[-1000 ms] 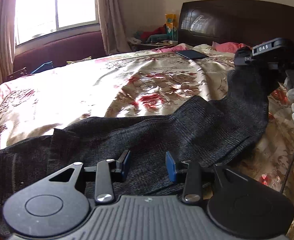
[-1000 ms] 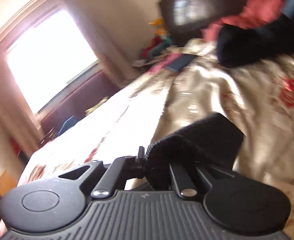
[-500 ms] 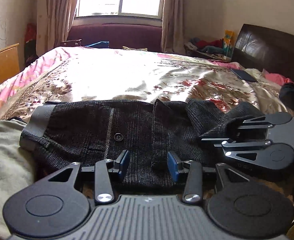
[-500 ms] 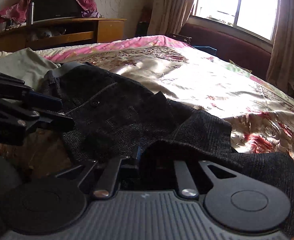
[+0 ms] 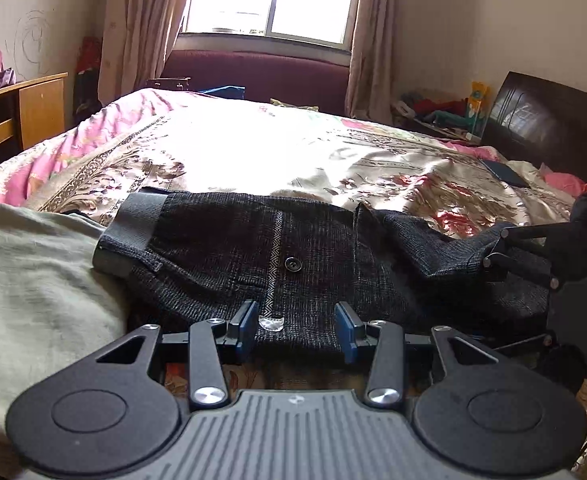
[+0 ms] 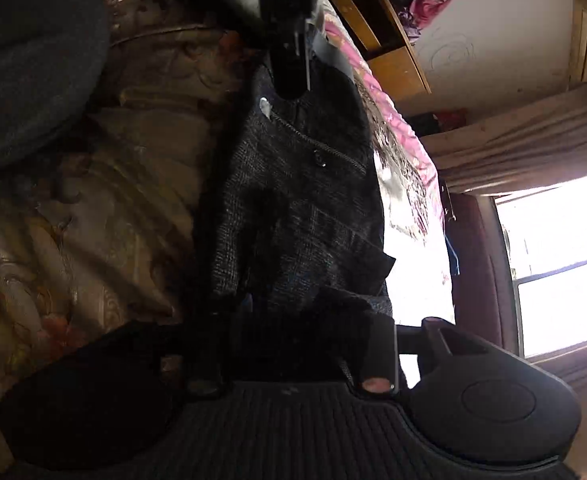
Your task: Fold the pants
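Dark grey checked pants [image 5: 313,264] lie folded across the bed, waistband to the left, a button near the middle. My left gripper [image 5: 296,330] is open, its blue pads either side of the pants' near edge, holding nothing. My right gripper [image 5: 533,260] is at the right end of the pants, turned on its side, with fabric bunched at its fingers. In the right wrist view the pants [image 6: 301,200] run away from the gripper, and dark cloth covers its fingers, so the jaws are hidden. The left gripper [image 6: 289,32] shows at the far end.
The flowered bedspread [image 5: 273,156] covers the bed. A pale green cloth [image 5: 33,280] lies at the left. A dark phone [image 5: 507,174] and pink pillows lie near the dark headboard [image 5: 549,120]. A wooden desk [image 5: 17,108] stands at the left, a window behind.
Both views have swung round. My right gripper carried the pant leg over toward the waist, folding the pants. It has since rolled onto its side. My left gripper stays open at the near edge.
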